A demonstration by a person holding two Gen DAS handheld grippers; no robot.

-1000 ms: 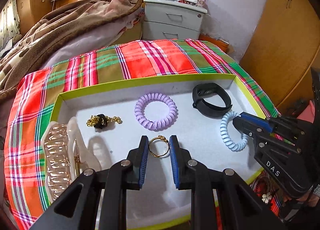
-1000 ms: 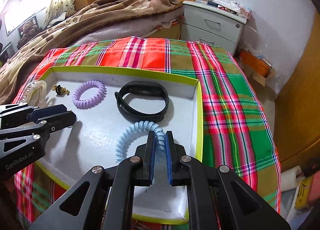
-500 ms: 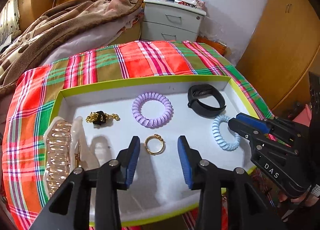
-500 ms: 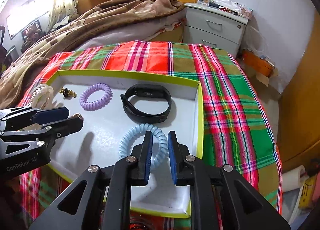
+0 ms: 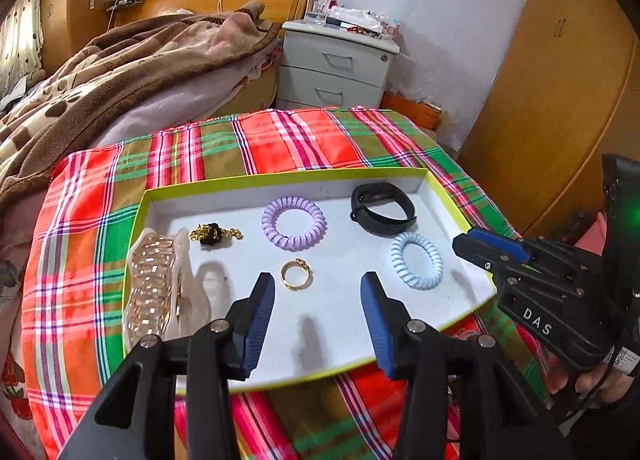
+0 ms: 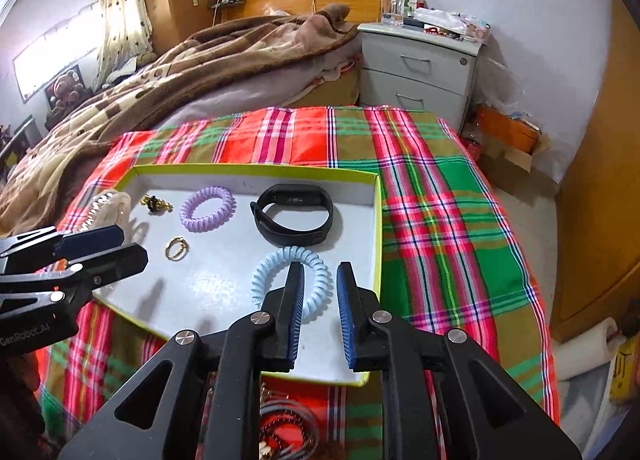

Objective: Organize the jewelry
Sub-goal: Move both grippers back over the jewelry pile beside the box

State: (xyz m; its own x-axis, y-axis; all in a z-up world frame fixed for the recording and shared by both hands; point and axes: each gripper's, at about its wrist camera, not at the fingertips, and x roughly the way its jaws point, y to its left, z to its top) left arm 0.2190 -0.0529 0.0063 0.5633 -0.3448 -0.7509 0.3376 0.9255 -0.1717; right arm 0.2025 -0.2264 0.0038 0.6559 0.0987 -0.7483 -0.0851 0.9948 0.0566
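Left gripper (image 5: 316,292): jaws have just been opening and now stand well spread, nothing between them. The gold ring (image 5: 296,275) lies free on the tray (image 5: 280,179) floor just ahead of the tips, so I read it as released and placed.

Right gripper (image 6: 318,288): jaws have parted slightly, a narrow gap; the blue coil band (image 6: 292,280) lies flat beneath the tips, no pad pressing it. It looks let go too.

Both pieces now sit in the tray with the purple coil band (image 5: 293,223), black wristband (image 5: 382,208), gold chain (image 5: 215,234) and hair claw (image 5: 160,284).

Only the right wrist view shows a tangle below the tray's near edge, possibly more jewelry; too blurred to say.
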